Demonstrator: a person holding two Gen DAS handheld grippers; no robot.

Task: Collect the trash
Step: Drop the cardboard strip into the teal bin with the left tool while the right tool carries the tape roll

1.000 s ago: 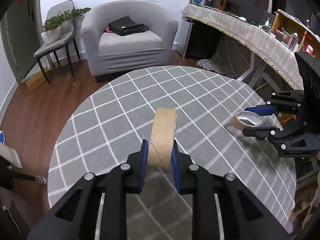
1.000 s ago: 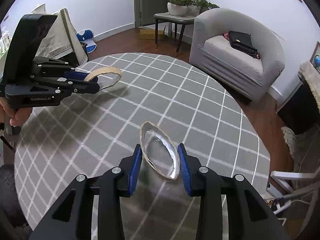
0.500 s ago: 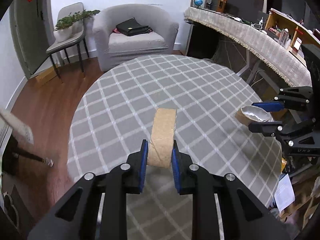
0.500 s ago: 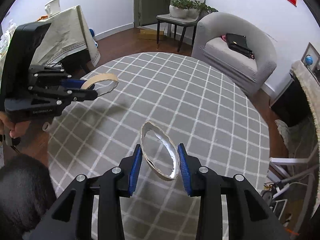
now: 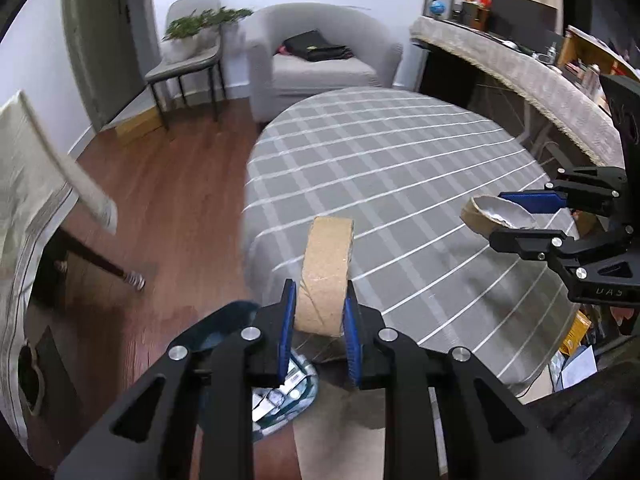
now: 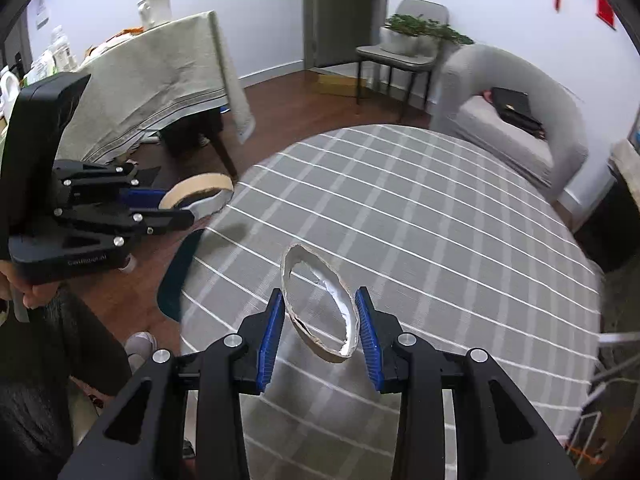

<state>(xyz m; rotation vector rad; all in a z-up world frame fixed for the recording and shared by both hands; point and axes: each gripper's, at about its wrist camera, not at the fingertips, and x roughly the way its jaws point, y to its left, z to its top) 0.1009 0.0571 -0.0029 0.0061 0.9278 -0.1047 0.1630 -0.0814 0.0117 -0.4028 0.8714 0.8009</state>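
Grey checked tabletop (image 5: pixel 400 168) filled both views, with an armchair (image 5: pixel 320 68) and wood floor (image 5: pixel 168 200) behind. Left tool (image 5: pixel 318 316) was clenched on a cardboard ring (image 5: pixel 326 276), held on edge with its band running away from the wrist. Right tool (image 6: pixel 320 322) was clenched on a second ring (image 6: pixel 320 304) with a torn white lining, squeezed into an oval whose long axis ran forward between the pads.

Left ring hung past the tabletop's edge, over the floor; right ring was above the cloth. Below the left tool sat a dark, round-rimmed container (image 5: pixel 280 392) with scraps inside, probably the bin, though blur left that unsure. It lay almost straight under the left ring, so the left hand was nearer for the drop; the right had further to cross.

Against the earlier frames, both tools had swung sideways off the middle of the tabletop, grips unchanged, and the container had come into sight.
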